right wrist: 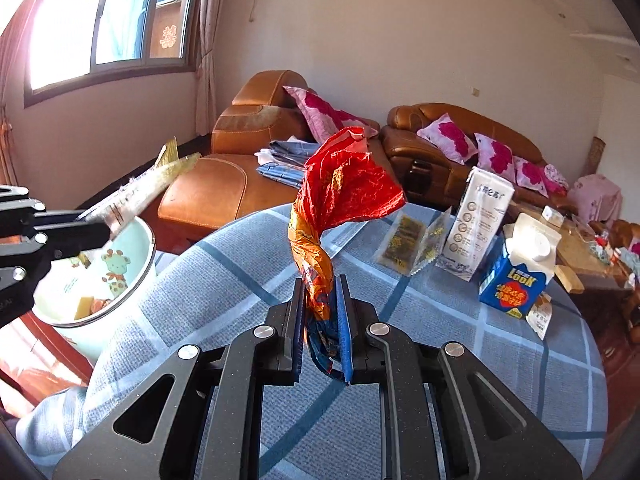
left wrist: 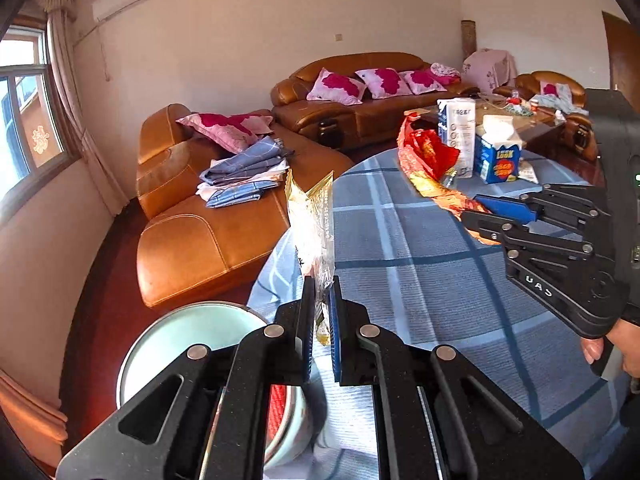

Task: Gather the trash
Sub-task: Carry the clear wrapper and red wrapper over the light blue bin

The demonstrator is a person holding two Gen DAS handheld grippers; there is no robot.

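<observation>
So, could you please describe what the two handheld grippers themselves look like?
Both the left gripper and right gripper are matte black, speckled linkage frames with silver pivot rivets and blue ribbed pads. White lettering marks the right gripper's body in the left view. No sleeves or cables show.

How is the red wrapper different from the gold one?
The red wrapper is crumpled and wide; the gold wrapper is flat and narrow. The right gripper holds the red one over the table; the left gripper holds the gold one beside the mint bin. Both are pinched at one end.
</observation>
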